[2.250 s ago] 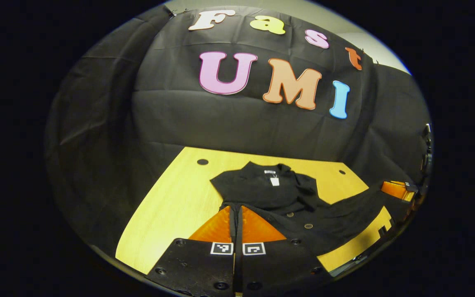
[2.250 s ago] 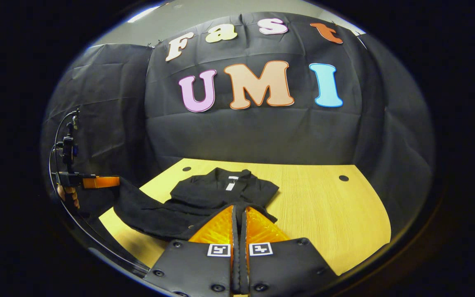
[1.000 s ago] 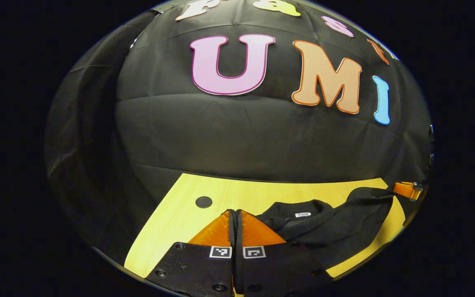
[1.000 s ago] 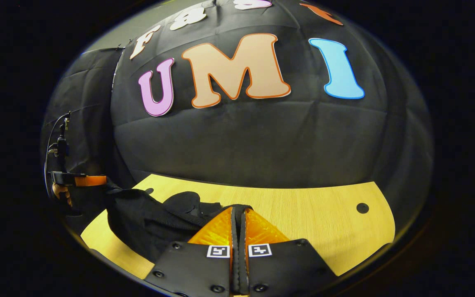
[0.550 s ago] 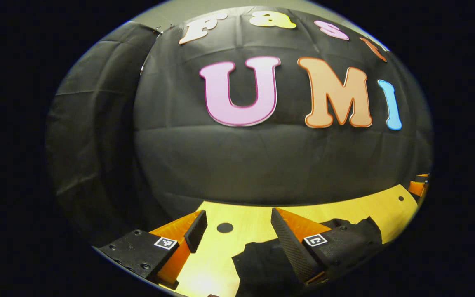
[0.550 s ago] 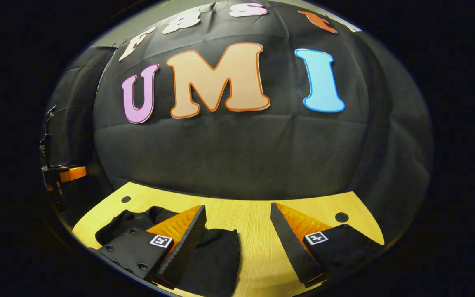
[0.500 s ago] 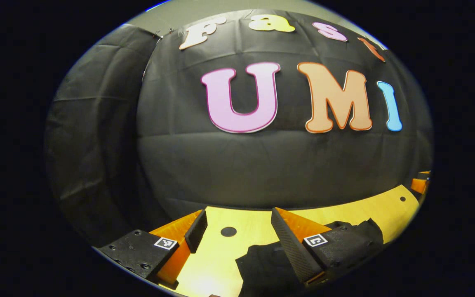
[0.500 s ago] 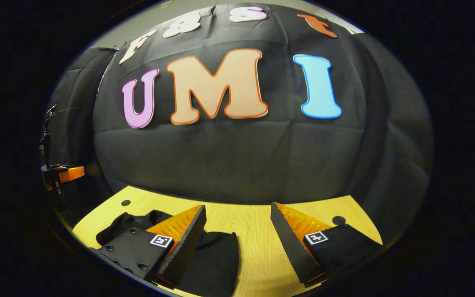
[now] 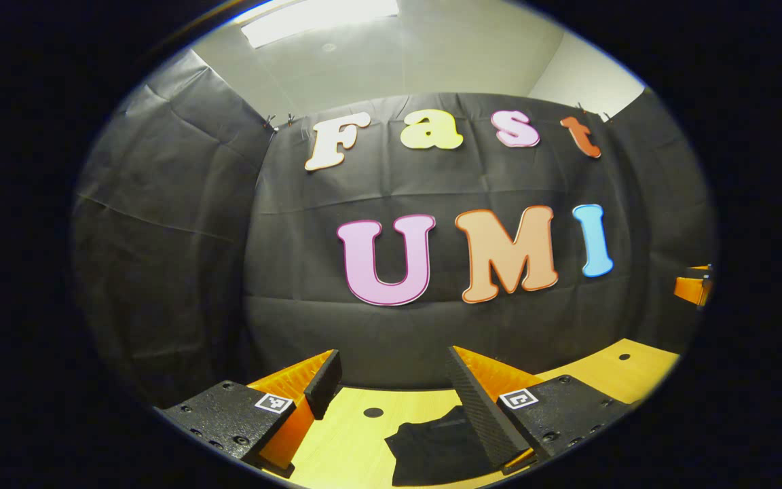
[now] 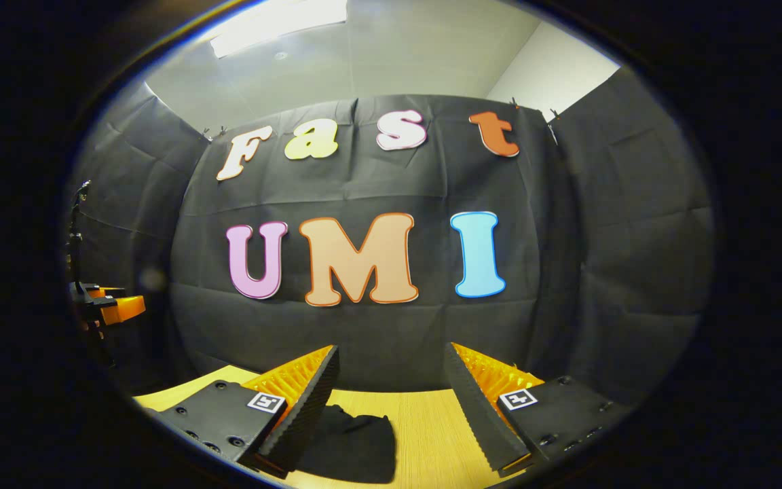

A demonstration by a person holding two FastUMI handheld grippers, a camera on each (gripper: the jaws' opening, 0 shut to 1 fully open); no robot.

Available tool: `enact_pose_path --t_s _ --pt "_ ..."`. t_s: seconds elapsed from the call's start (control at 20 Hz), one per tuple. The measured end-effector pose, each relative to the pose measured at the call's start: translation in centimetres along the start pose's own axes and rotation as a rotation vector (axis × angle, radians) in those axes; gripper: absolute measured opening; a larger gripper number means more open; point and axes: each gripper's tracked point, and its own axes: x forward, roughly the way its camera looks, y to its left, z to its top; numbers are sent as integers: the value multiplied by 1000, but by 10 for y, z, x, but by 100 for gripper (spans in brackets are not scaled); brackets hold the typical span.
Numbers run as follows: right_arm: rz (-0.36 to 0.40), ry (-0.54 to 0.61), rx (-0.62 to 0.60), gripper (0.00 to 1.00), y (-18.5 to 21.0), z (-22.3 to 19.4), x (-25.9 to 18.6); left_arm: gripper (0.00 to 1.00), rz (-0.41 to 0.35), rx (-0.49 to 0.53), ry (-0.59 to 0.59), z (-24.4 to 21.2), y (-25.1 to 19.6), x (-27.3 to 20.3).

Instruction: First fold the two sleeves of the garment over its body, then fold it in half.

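- Square b/w tag on each finger block; no other readable text.
- Garment (image 9: 435, 448): black, soft, folded bundle on wood-grain table (image 9: 337, 448), bottom centre both views.
- Left gripper (image 9: 394, 380): fingers spread wide, nothing held, above table.
- Right gripper (image 10: 391, 380): same, released, ribbed pads (image 10: 309, 407).

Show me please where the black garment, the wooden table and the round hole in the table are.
black garment (image 9: 435, 448), left gripper view, on its flat folded cloth.
wooden table (image 10: 425, 424), right gripper view, on bare wood beside the garment.
round hole (image 9: 373, 412), left gripper view, on its dark centre.
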Motion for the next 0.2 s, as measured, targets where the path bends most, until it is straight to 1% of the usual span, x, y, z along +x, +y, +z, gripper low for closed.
enact_pose_path --t_s 0.05,0.1,0.15,0.2 --pt "1 17 -7 98 4 -4 -27 99 -6 -11 4 0 -1 -16" --pt "4 18 -6 97 9 -5 -46 94 -12 -21 27 -4 0 -38" --pt "9 13 -5 99 13 -3 -63 99 -9 -20 36 -7 3 -52" --pt "7 9 -3 97 16 -3 -78 95 0 -17 37 -8 8 -67"
